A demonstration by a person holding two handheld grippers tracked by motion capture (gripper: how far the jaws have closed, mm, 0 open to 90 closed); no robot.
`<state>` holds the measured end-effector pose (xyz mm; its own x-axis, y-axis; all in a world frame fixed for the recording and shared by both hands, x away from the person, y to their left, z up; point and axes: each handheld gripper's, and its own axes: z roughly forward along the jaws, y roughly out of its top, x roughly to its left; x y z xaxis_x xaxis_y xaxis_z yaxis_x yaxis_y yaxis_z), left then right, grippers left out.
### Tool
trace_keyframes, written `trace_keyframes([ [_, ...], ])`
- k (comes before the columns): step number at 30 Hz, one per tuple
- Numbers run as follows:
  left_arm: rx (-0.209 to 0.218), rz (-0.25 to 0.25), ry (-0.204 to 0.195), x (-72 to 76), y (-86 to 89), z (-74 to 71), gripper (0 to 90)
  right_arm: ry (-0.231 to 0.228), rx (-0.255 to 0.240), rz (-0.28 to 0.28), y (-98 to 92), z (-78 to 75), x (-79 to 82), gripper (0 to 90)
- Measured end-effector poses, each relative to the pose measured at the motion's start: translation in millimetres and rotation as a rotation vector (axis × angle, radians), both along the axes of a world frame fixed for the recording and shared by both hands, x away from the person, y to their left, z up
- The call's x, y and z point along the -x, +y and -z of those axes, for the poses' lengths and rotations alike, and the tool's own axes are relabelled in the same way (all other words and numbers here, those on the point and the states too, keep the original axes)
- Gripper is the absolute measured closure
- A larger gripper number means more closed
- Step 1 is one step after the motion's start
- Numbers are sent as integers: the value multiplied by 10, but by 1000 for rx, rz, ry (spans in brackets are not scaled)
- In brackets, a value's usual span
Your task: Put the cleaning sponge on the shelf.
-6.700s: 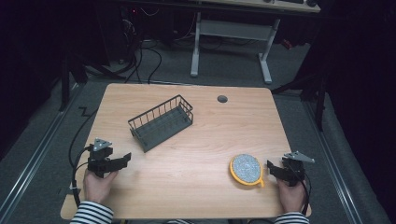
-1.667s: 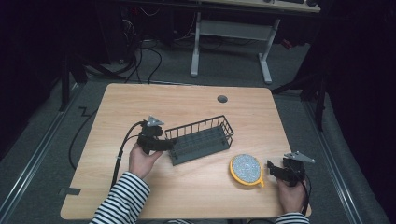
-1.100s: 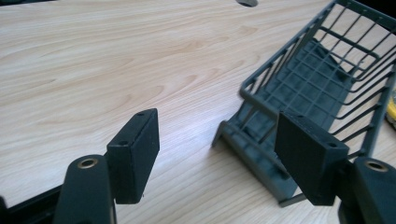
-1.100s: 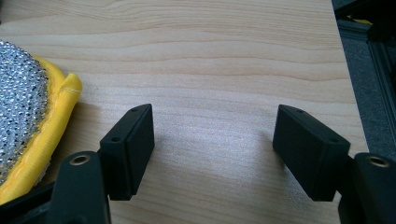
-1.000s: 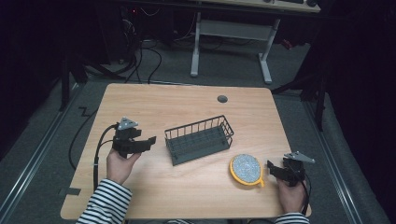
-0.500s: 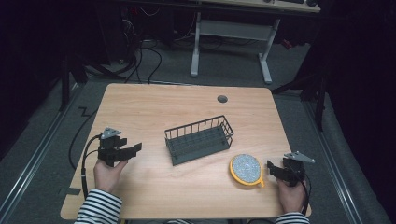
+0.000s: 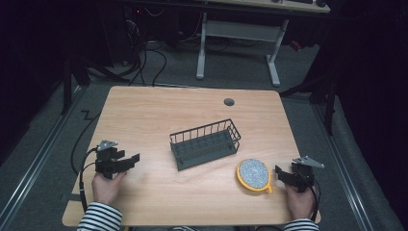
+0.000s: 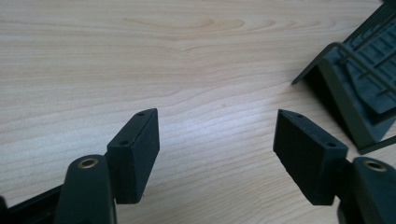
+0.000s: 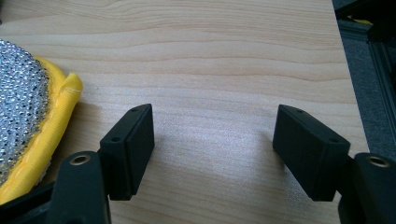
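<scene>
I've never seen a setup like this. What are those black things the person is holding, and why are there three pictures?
A person sits at a wooden table holding a hand-operated clamp in each hand: the left gripper and the right gripper. One camera looks down from above; the other two ride on the grippers and look out along their black jaws. On the table stand a dark wire basket and, near the right gripper, a round yellow-rimmed scrubbing pad. Both grippers have their jaws apart with only bare wood between them, so nothing is held.
</scene>
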<state>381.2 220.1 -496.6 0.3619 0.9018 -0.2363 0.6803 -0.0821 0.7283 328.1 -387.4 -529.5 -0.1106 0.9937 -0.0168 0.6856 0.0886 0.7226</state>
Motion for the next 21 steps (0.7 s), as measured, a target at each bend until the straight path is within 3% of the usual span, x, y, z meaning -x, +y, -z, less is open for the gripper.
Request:
trace_keyframes([
  [5, -1, -17, 12, 6, 21, 86, 320, 1, -1, 2, 1, 0, 1, 295],
  [12, -94, -20, 6, 0, -37, 182, 317, 0, -2, 2, 2, 0, 1, 295],
  [21, -139, -29, 8, -25, -73, 298, 311, 0, -2, 1, 2, 1, 0, 295],
])
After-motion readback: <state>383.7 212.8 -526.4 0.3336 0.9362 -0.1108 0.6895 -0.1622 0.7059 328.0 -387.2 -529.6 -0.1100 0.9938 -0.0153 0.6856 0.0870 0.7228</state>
